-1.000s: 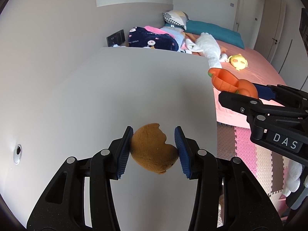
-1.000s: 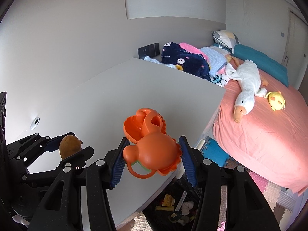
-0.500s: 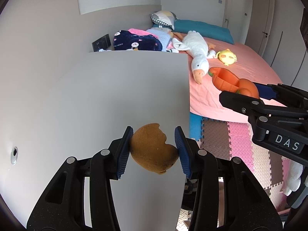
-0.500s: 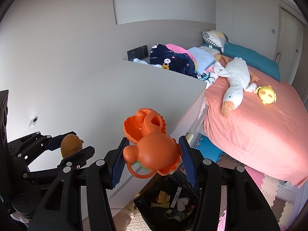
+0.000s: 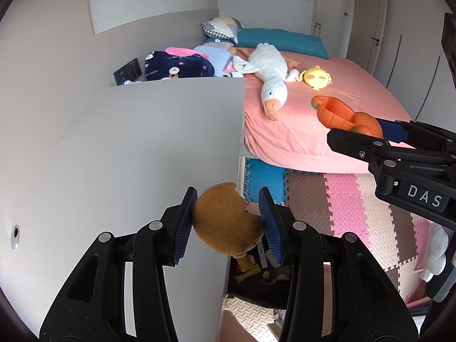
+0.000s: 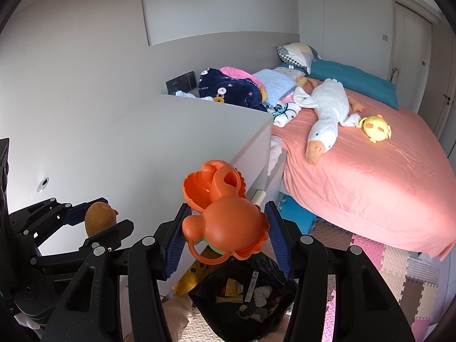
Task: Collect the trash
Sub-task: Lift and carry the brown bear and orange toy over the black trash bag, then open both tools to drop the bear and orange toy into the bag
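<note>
Brown piece: a brown, bitten-looking rounded object (image 5: 225, 228) is pinched between the pads of the left gripper (image 5: 228, 225), held in the air at the desk's edge.
Orange toy: an orange plastic toy (image 6: 222, 219) is clamped in the right gripper (image 6: 225, 230), hanging just above the bin.
Trash bag: a black-lined bin (image 6: 248, 293) on the floor by the desk (image 6: 171, 142) already holds scraps – wrappers and small bits.
Progress: both items are picked up but neither is dropped yet; judging by this, the release over the bag is what remains.
Pose: both grippers tilt downward, side by side – the right one over the bag, the left one just short of it.
Beyond: a pink bed (image 6: 370, 171) with a white goose plush (image 6: 327, 114).
</note>
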Demonstrator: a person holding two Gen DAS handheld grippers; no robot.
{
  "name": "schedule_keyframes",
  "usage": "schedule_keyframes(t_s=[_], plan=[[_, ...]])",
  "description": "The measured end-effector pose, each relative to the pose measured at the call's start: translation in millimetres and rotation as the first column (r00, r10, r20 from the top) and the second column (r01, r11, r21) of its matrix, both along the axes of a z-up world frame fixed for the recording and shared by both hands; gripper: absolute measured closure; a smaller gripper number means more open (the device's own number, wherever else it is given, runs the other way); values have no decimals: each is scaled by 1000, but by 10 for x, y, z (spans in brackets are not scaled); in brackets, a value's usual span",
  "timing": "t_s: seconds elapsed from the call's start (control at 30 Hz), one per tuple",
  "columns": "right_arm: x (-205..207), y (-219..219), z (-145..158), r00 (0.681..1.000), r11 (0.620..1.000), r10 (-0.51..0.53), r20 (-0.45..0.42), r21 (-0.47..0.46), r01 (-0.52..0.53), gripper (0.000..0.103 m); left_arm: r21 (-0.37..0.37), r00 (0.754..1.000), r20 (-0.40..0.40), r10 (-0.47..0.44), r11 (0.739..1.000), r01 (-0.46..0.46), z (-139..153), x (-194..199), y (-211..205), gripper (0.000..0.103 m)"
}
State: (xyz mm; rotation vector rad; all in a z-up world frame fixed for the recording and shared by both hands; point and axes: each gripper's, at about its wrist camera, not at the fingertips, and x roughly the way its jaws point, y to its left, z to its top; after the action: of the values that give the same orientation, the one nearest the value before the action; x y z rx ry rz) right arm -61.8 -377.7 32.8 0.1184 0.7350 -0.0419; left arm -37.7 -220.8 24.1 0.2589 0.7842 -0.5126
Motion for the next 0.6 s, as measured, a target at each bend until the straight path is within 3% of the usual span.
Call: schedule_keyframes(t_s=[0.6], plan=[[-412, -540, -38, 990, 990, -143, -1, 2, 143, 49, 11, 986, -10, -168, 986, 168, -67, -362, -468, 58]])
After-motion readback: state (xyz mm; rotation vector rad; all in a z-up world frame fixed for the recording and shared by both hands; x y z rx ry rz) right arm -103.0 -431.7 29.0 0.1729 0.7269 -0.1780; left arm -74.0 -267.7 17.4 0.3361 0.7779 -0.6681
